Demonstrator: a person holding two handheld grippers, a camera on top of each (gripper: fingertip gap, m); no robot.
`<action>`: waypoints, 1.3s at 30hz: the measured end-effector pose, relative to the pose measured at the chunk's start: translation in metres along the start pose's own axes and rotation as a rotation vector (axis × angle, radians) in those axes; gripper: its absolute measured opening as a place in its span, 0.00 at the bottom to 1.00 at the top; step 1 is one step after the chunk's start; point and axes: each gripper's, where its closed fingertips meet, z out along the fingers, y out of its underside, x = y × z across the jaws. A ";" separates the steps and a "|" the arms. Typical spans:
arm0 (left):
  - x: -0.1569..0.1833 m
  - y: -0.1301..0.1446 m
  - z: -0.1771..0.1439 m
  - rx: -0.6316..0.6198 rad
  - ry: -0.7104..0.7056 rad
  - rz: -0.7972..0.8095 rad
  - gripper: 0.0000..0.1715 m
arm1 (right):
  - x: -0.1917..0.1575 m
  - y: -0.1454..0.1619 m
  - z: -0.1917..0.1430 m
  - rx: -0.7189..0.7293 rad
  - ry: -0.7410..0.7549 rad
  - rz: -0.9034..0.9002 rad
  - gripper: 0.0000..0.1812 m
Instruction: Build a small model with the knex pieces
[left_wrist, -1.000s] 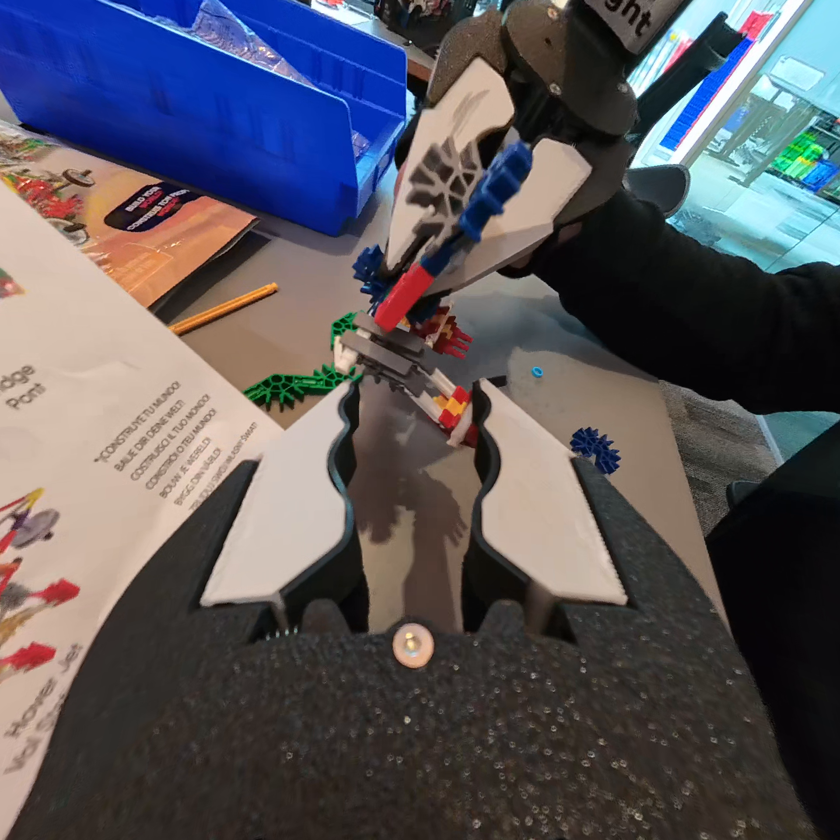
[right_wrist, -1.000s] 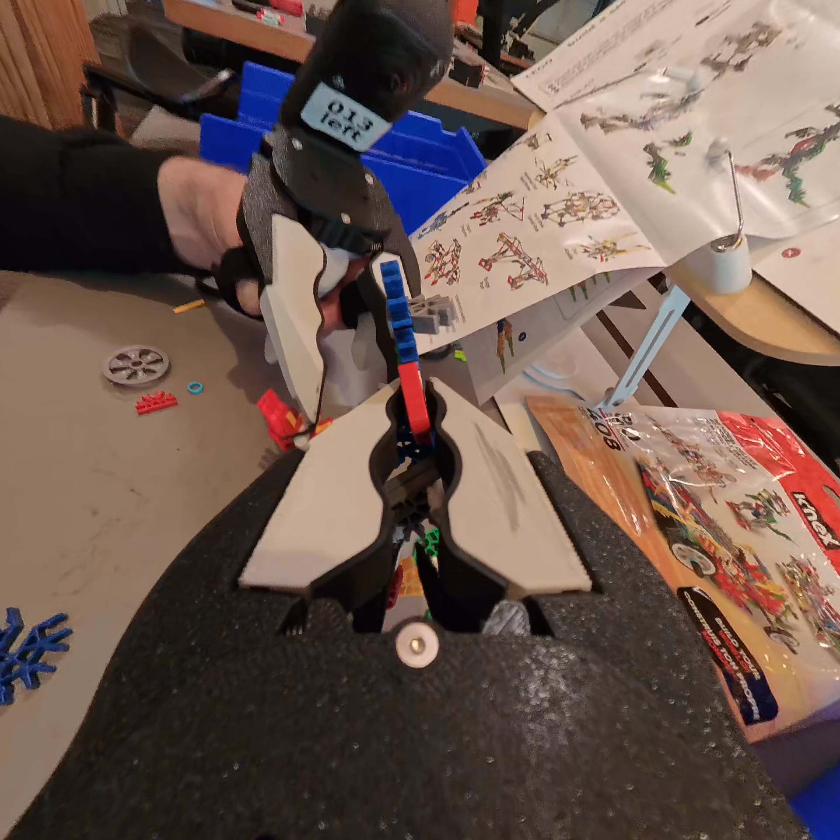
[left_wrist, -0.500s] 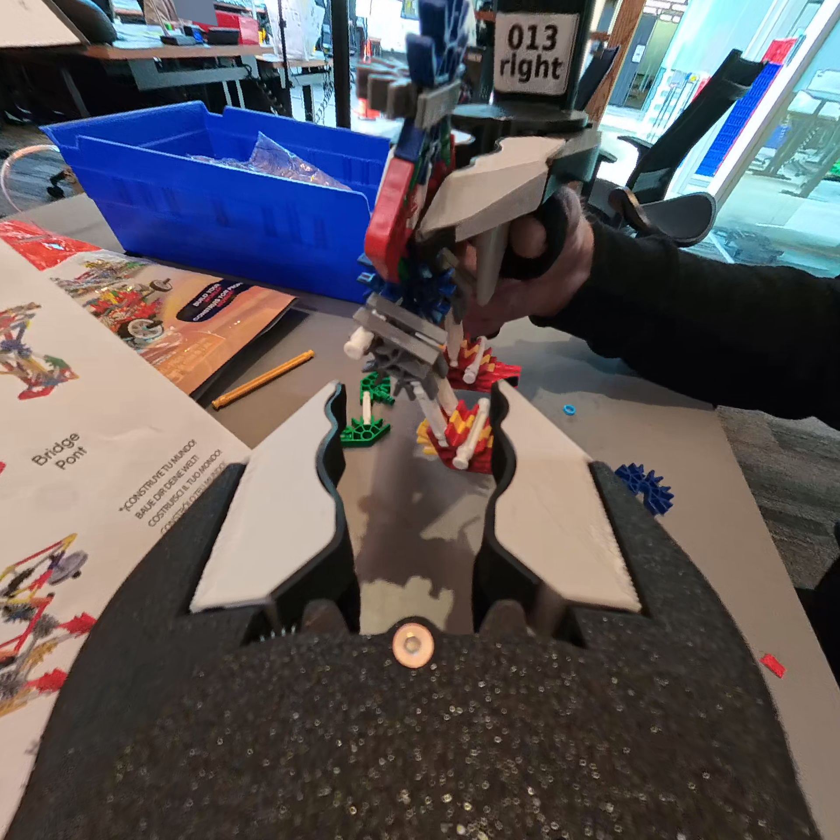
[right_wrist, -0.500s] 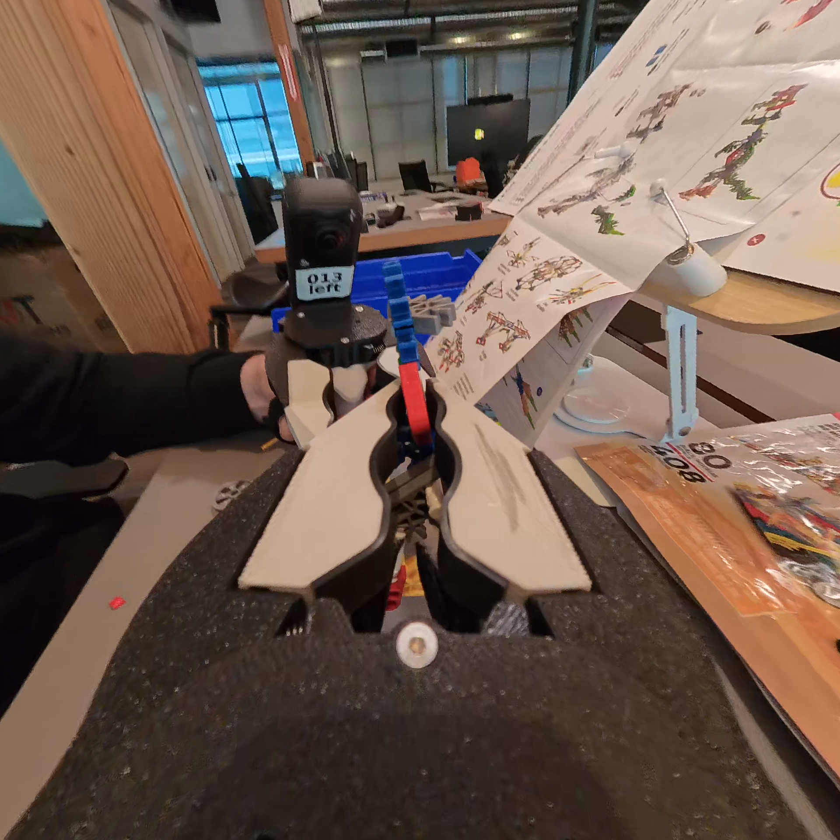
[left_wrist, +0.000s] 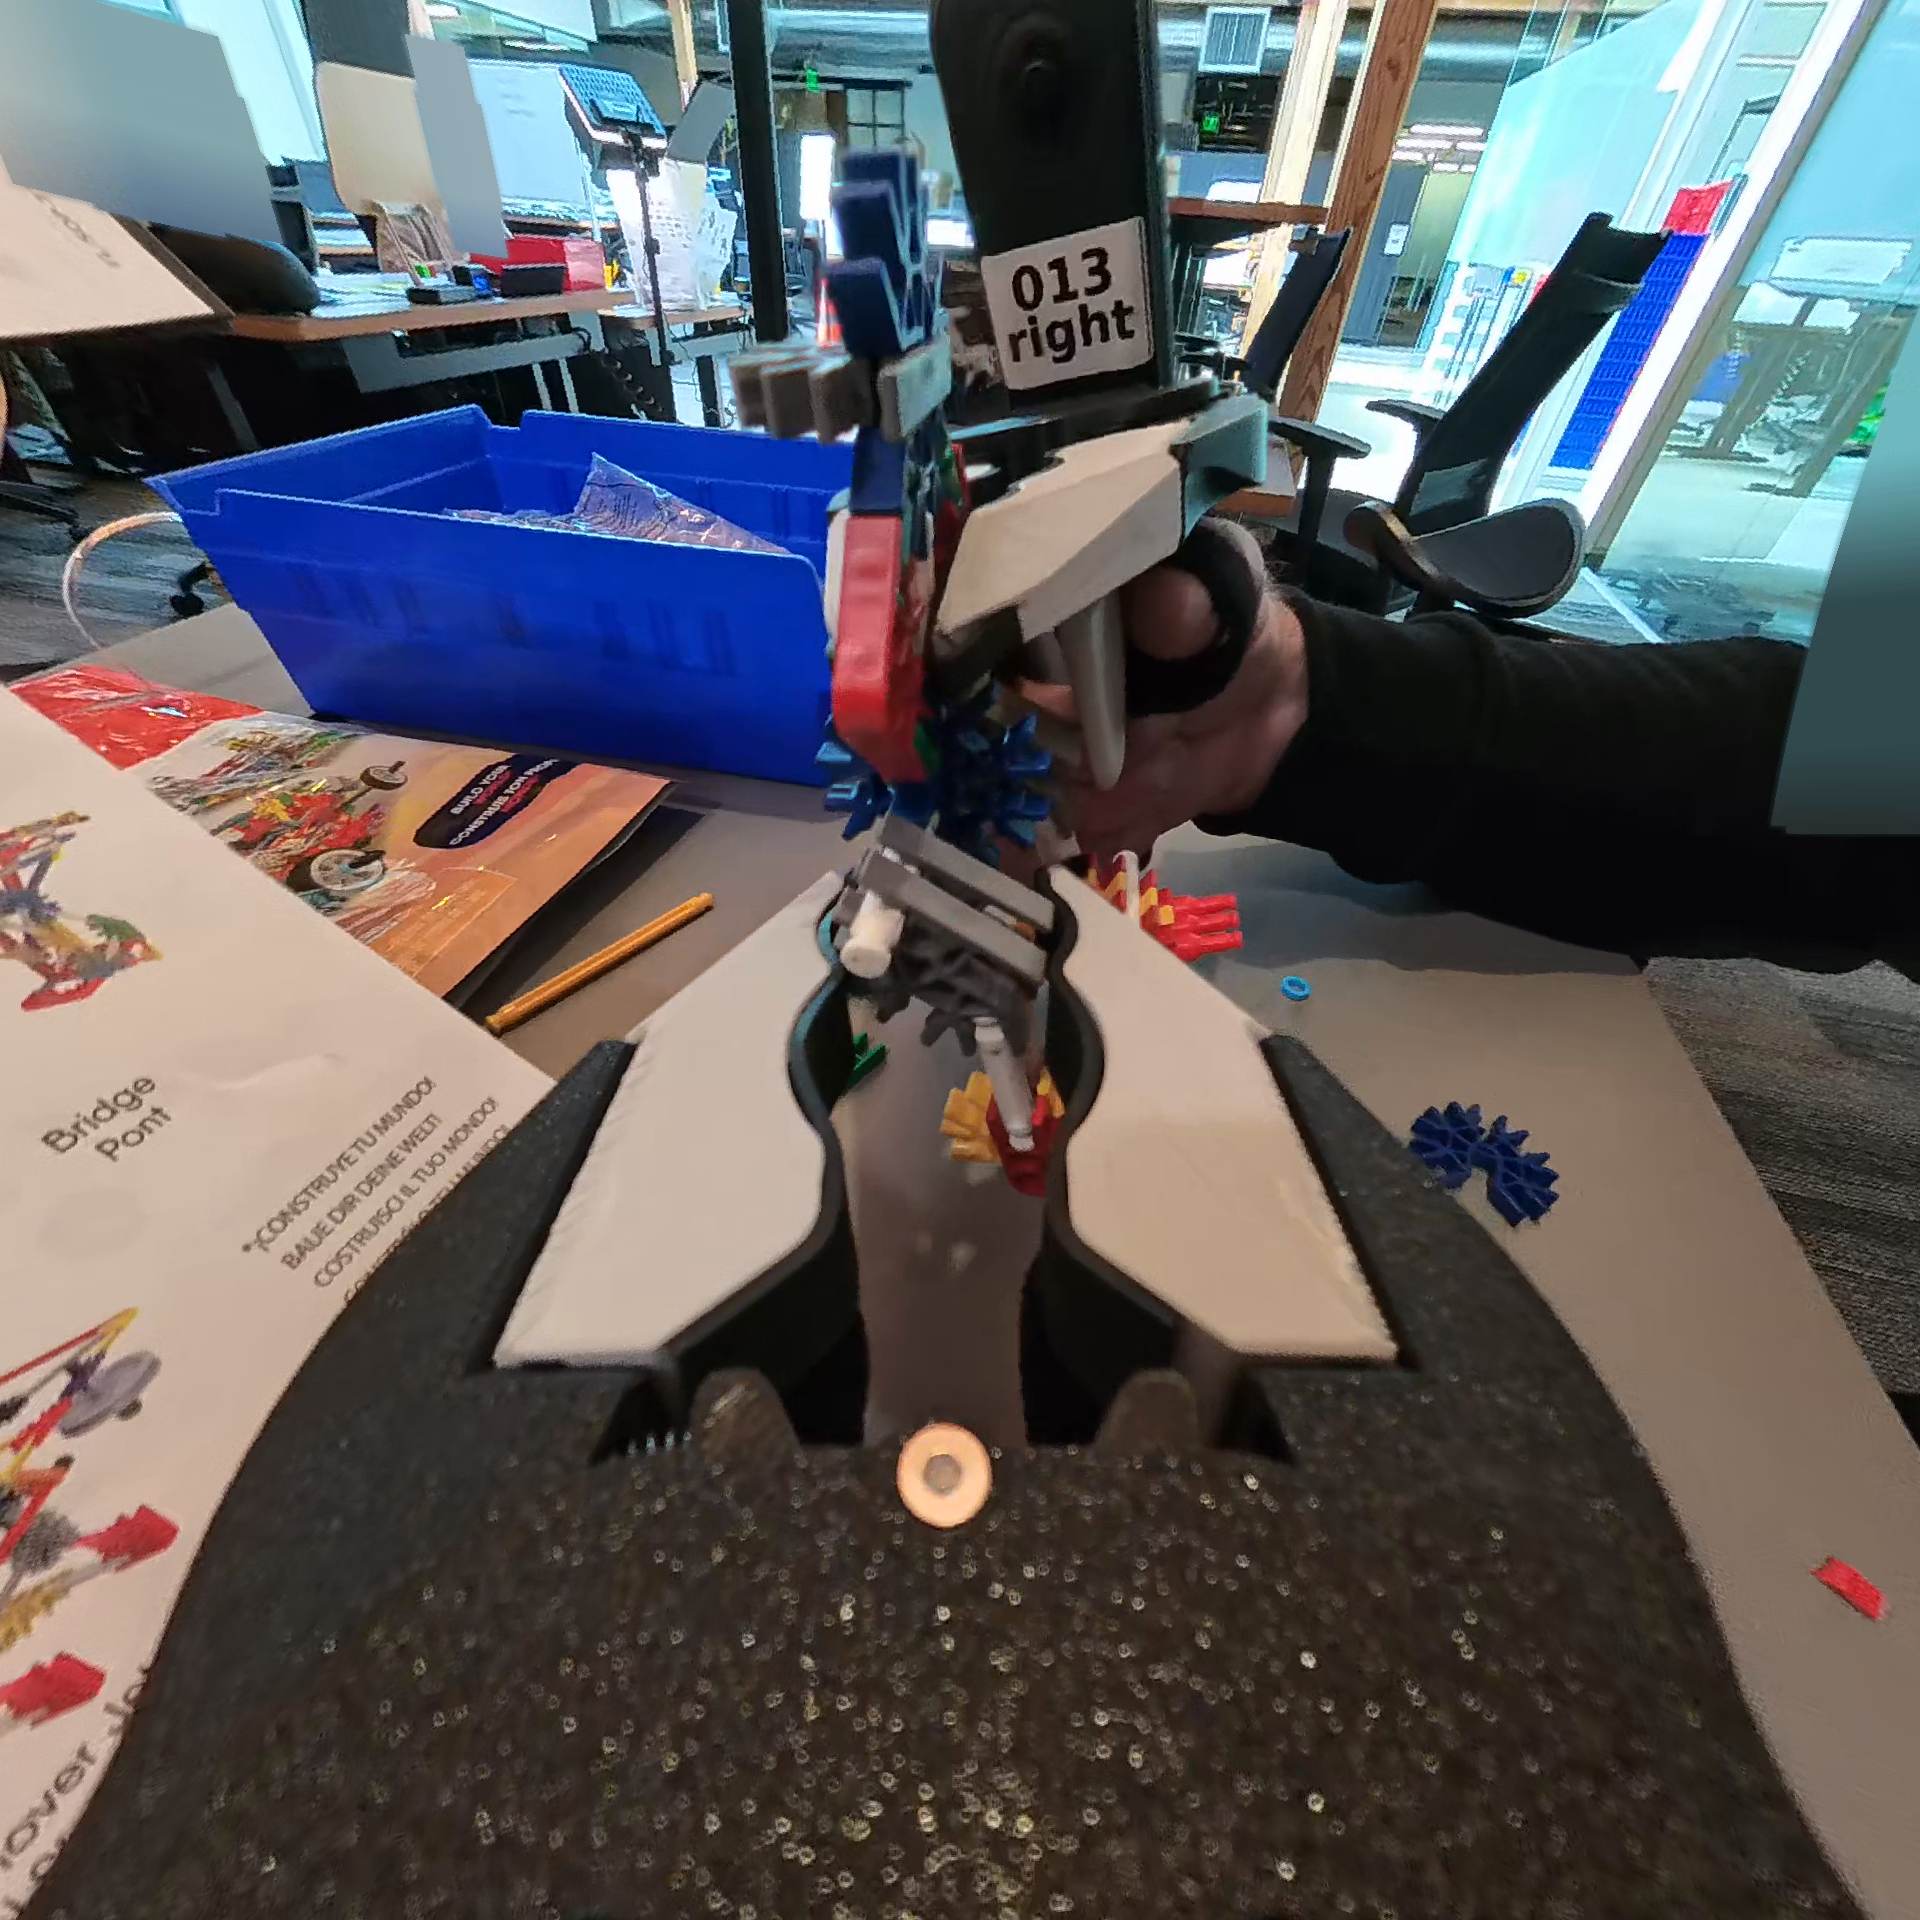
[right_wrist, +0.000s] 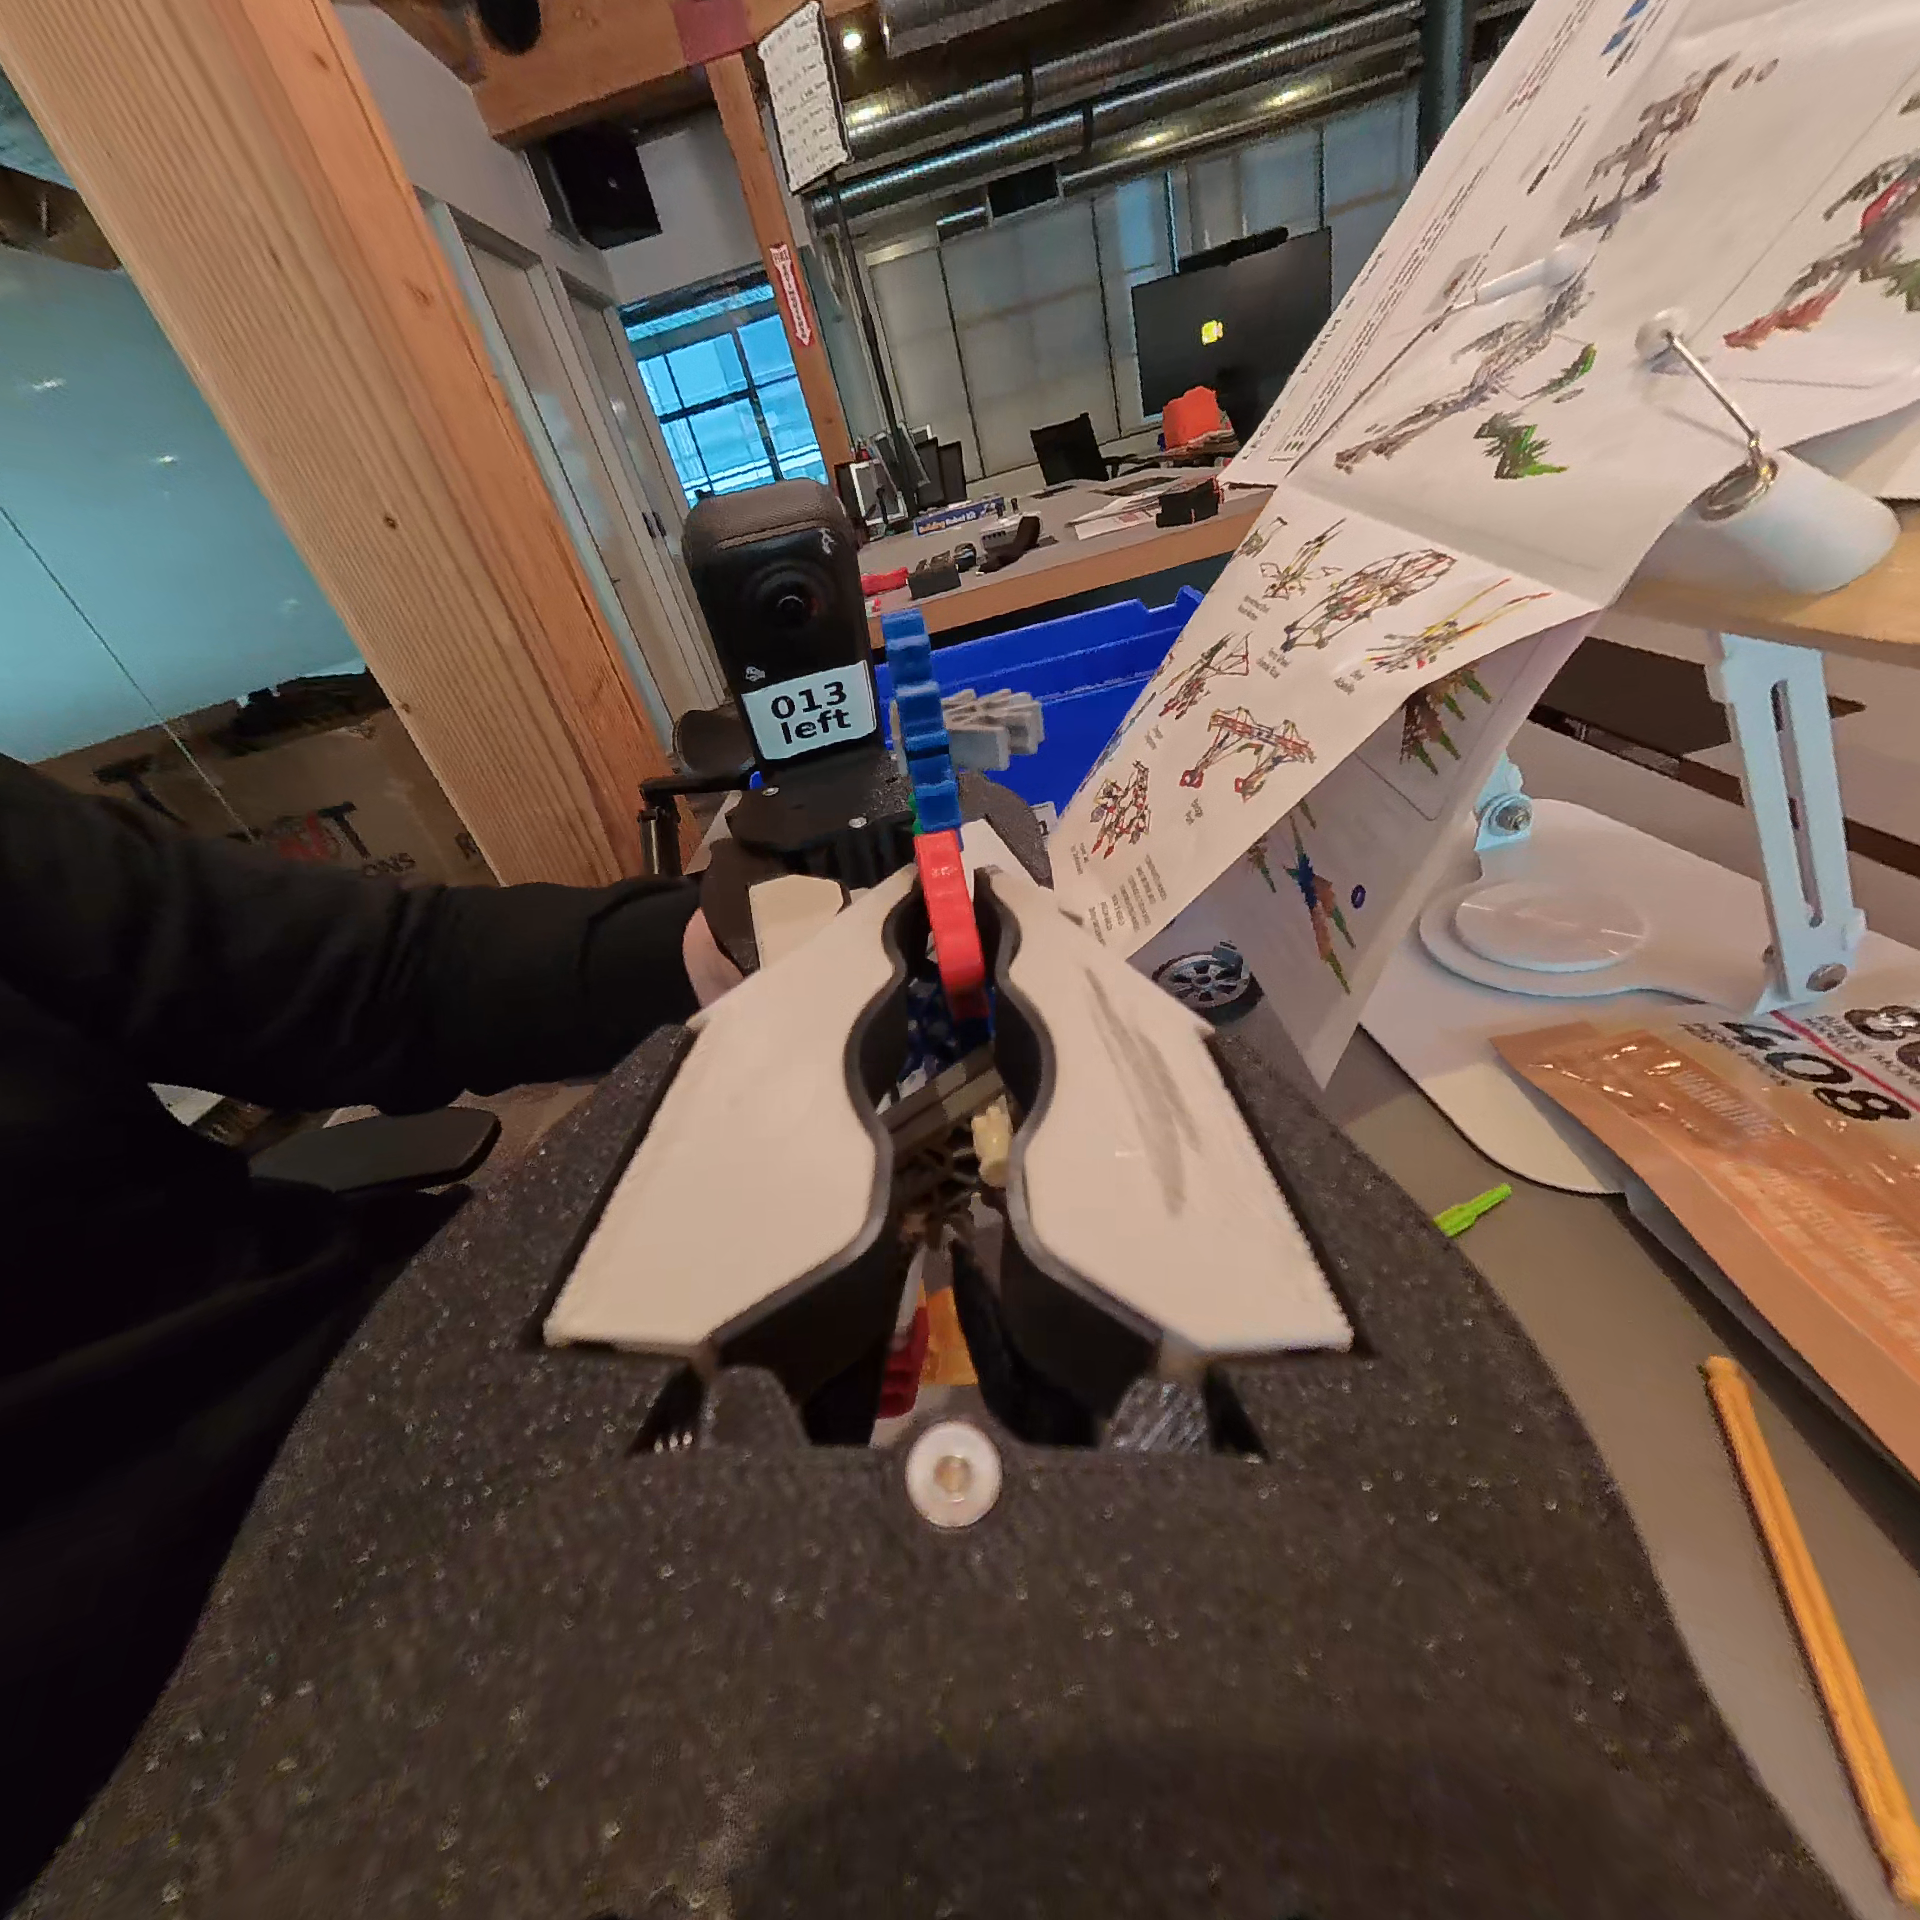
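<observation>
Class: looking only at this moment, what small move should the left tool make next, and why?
Probably close the left tool: its jaws stand open on either side of the grey end of the toy model, which the right tool already clamps by its red piece.

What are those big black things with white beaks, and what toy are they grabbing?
They are hand-held claws; a person squeezes one in each hand. Each picture comes from a camera riding on one claw, looking along its beak. The right claw is shut on a toy model built from red, blue and grey snap-together pieces. The left claw has its open beak around the model's grey bottom end. On the grey table lie loose blue pieces, a yellow rod, picture instructions and a blue bin.
</observation>
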 end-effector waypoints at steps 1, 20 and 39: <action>0.000 0.000 0.000 0.003 0.006 -0.002 0.18 | 0.000 0.000 0.000 0.001 -0.005 0.009 0.04; -0.004 0.019 0.002 -0.082 -0.020 0.110 0.18 | 0.010 0.002 -0.005 -0.028 0.012 0.130 0.05; -0.007 0.021 0.010 -0.098 -0.044 -0.001 0.39 | 0.010 -0.002 -0.001 -0.035 0.122 -0.099 0.04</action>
